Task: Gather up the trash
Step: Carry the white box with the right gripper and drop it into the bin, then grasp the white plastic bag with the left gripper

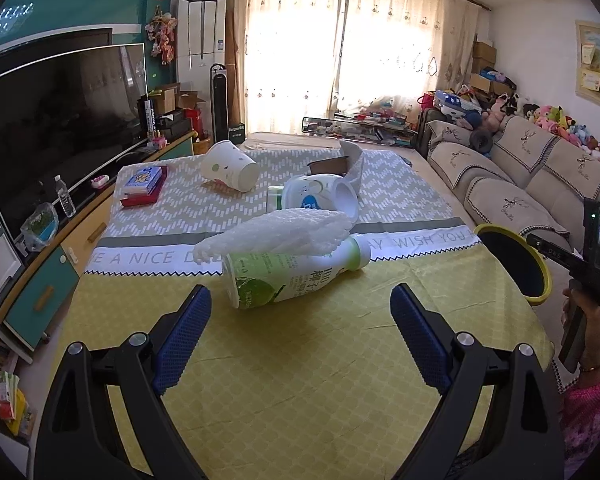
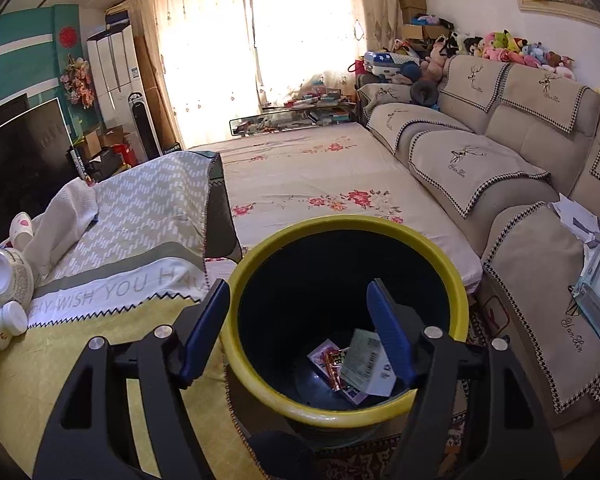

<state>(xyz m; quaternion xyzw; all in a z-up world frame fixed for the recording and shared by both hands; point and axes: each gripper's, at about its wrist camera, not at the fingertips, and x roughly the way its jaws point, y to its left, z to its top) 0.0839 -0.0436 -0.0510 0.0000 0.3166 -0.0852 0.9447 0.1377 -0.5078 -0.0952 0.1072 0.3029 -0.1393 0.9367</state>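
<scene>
A white and green plastic bottle (image 1: 296, 276) lies on its side on the yellow cloth, with a piece of white foam wrap (image 1: 284, 236) draped over it. My left gripper (image 1: 300, 300) stands open just short of the bottle, nothing between its blue pads. Behind lie a tipped white paper cup (image 1: 231, 166) and a white tub (image 1: 320, 196). My right gripper (image 2: 298, 300) is open above the yellow-rimmed black bin (image 2: 260, 368), which holds wrappers and a paper scrap (image 2: 356, 364). The same bin (image 1: 538, 300) shows at the table's right edge in the left wrist view.
A red and blue box (image 1: 142, 184) rests at the table's far left. A television (image 1: 56, 128) and cabinet run along the left, a beige sofa (image 2: 500, 168) along the right. A person's hand (image 1: 580, 308) holds the right gripper beside the bin. White cloth (image 2: 66, 216) lies on the table.
</scene>
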